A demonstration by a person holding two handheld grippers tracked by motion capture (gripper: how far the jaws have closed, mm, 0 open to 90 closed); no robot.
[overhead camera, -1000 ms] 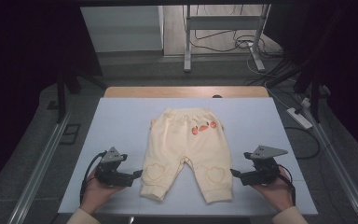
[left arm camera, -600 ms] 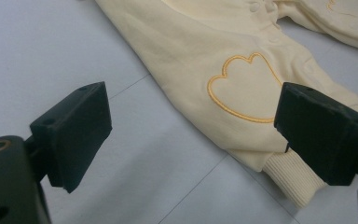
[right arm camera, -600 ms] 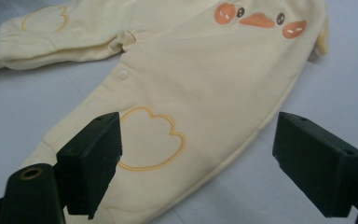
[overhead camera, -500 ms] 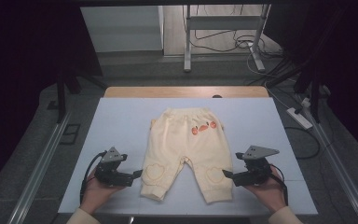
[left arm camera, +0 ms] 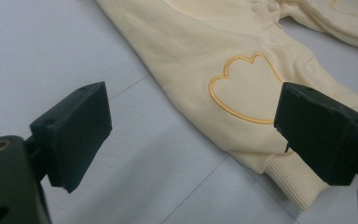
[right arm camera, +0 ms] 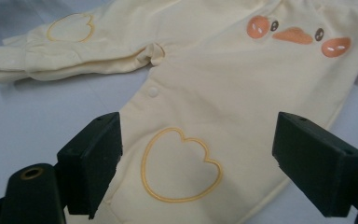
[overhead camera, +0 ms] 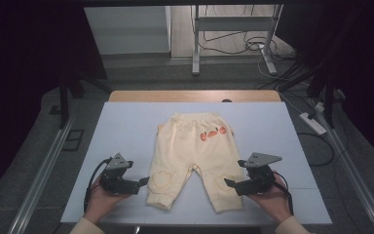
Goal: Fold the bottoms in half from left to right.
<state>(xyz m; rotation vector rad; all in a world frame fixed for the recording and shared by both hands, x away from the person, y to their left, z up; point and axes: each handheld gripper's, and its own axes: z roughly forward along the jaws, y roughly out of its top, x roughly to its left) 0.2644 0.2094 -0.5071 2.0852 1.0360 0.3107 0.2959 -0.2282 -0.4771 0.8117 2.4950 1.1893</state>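
Lying flat near the middle of the pale blue table [overhead camera: 126,126], legs toward its near edge, the cream cotton baby trousers [overhead camera: 195,151] await both wide-jawed tools. Left gripper [overhead camera: 143,181] and right gripper [overhead camera: 228,183] should pinch each ribbed cuff squarely, lifting evenly.

High view above the table [overhead camera: 126,126]; both tool views close, low, sharing the trousers [overhead camera: 195,146].

The trousers [overhead camera: 191,156] lie on the table [overhead camera: 126,126], between the left gripper [overhead camera: 143,182] and right gripper [overhead camera: 230,184].
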